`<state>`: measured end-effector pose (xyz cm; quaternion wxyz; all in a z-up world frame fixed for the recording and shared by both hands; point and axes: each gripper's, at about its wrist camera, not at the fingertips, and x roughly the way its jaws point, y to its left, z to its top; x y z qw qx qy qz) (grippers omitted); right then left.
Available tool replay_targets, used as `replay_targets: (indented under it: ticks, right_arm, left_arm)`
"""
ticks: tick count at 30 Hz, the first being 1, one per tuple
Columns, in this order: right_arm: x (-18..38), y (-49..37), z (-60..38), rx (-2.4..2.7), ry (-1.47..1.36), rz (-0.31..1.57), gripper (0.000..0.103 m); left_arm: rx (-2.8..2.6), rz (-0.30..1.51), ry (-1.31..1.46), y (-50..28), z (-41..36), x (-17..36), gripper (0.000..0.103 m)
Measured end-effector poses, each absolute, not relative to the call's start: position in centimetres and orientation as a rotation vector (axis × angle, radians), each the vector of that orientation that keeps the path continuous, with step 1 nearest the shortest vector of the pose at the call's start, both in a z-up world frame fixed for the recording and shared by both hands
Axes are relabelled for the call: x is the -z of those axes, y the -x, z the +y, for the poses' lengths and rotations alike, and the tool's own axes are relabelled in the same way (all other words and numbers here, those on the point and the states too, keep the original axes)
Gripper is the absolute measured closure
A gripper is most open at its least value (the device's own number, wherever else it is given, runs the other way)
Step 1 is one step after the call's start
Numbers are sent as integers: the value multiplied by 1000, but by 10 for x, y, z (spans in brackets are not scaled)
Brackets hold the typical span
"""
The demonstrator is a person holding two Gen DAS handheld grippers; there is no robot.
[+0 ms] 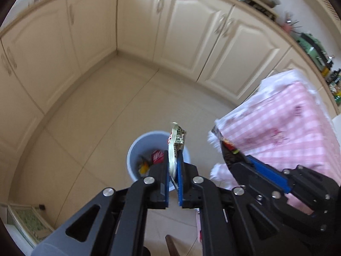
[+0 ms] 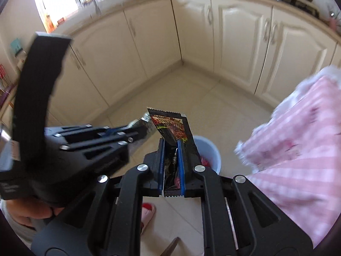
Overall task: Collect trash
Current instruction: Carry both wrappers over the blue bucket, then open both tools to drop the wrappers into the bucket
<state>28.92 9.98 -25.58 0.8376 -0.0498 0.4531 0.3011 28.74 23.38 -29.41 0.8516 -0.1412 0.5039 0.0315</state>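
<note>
Bin (image 1: 136, 149) on the floor (image 1: 85, 128) left of the clothed table (image 1: 287, 123), trash (image 1: 156, 156) inside, cabinets (image 1: 191, 32) behind.

1. The tiled floor (image 1: 102, 111) lies bare from the cabinet doors (image 1: 187, 34) to the blue bin (image 1: 136, 149), free to cross
2. The bin's mouth faces up, uncovered; some trash lies at its bottom
3. The table with the pink checked cloth (image 1: 287, 115) stands just right of the bin and walls off that side
4. The left gripper (image 1: 173, 168) and right gripper (image 2: 171, 155), each clamped on a wrapper, crowd close side by side above the bin
5. A slippered foot (image 2: 147, 213) stands near the bin
</note>
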Motion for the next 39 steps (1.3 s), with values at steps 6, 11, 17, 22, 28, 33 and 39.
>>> replay_targets:
  ticks: [6, 11, 17, 22, 28, 33, 39]
  right_arm:
    - [318, -322, 110, -583, 85, 1076, 91]
    - [341, -343, 105, -543, 64, 1114, 91]
    - [357, -361, 95, -516, 16, 1148, 91]
    - [365, -366, 96, -517, -2, 1171, 91]
    - [370, -363, 102, -531, 4, 1186, 91]
    - [373, -365, 109, -542, 8, 1196, 91]
    - [381, -374, 116, -549, 11, 1217, 91]
  left_arm:
    - [-80, 1186, 321, -320, 248, 353, 97]
    - [-43, 1224, 341, -355, 243, 376, 97]
    - [-54, 1220, 299, -375, 237, 380, 66]
    - [-70, 1205, 300, -377, 242, 383, 51]
    - [-121, 1250, 331, -362, 256, 394, 50]
    - [-141, 1265, 353, -344, 264, 399, 48]
    - [-163, 1292, 388, -334, 278, 404, 41]
